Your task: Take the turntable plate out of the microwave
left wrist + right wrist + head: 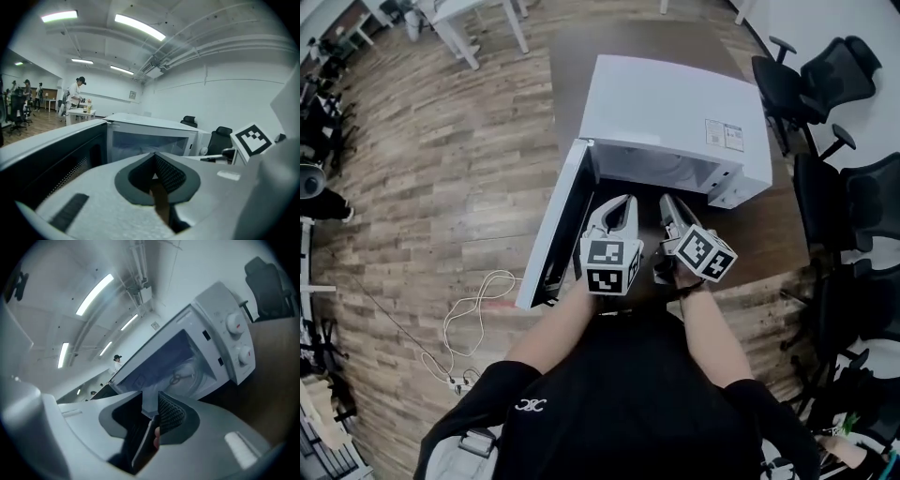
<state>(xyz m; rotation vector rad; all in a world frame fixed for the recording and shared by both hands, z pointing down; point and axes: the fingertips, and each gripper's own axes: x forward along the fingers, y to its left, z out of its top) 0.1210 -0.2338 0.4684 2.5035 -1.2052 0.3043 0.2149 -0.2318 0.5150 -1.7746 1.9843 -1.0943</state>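
The microwave (675, 103) stands on the dark tabletop (769, 246) with its door (555, 230) swung wide to the left, so the opening step looks done. The taking-out itself has not begun. In the right gripper view the turntable plate (190, 375) still lies flat on the floor of the oven's cavity, a clear glass disc with the roller hub showing through it. Nothing else can be made out inside, and no food or dish sits on the plate. Both tools are held just in front of the open cavity, side by side and apart from the plate. The left tongs (153, 153) have their tips drawn together with nothing between them. The right tongs (151, 401) stand apart with an empty gap, and the cavity shows through it. What seems left is to reach in, take the plate by its rim, lift it clear of the hub and bring it out onto the tabletop.
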